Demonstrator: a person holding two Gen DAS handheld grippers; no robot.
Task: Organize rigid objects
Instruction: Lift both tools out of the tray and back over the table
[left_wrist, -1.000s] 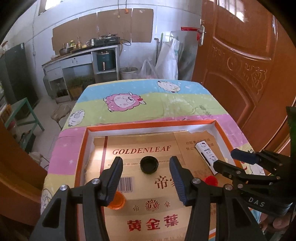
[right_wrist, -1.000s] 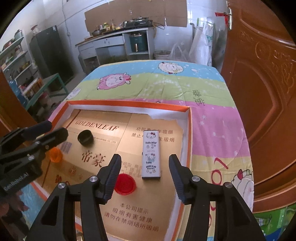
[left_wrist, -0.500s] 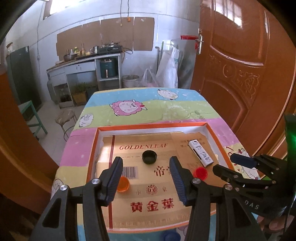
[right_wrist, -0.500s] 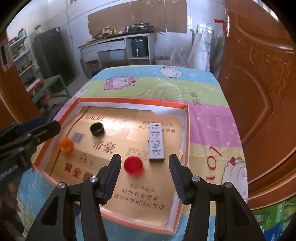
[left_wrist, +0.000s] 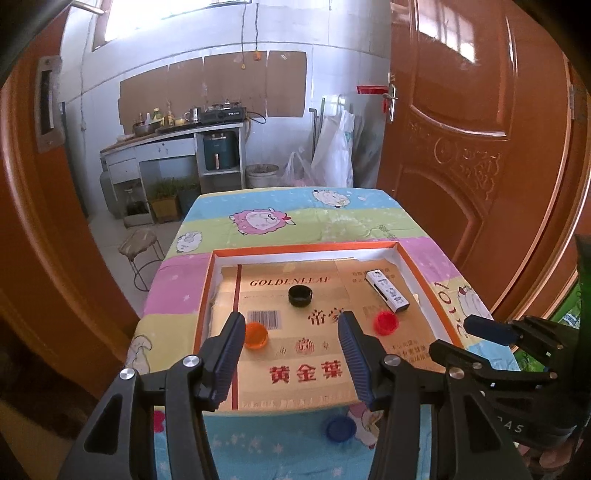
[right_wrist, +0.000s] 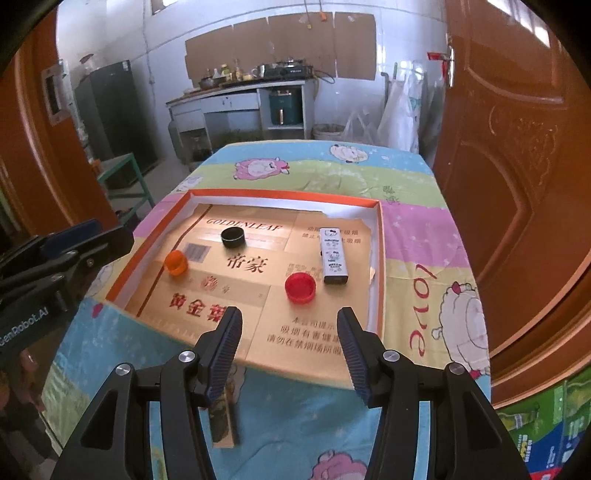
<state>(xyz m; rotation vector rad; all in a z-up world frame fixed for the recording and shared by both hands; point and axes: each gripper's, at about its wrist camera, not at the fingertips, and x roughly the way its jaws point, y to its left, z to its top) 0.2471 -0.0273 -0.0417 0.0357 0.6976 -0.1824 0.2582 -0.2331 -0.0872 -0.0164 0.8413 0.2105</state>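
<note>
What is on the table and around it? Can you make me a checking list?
Surface: table under a pastel sheep-print cloth, holding a shallow orange-rimmed cardboard tray.
Job's things: in the tray, a black round cap, an orange round cap, a red round cap and a white rectangular printed box, all lying apart.
Clutter: a blue round cap on the cloth outside the tray; a flat brown strip on the cloth.
Grippers: left hand-held gripper open and empty; right hand-held gripper open and empty.
Cables: nothing seen near the table.
Surroundings: brown wooden door; kitchen counter.
</note>
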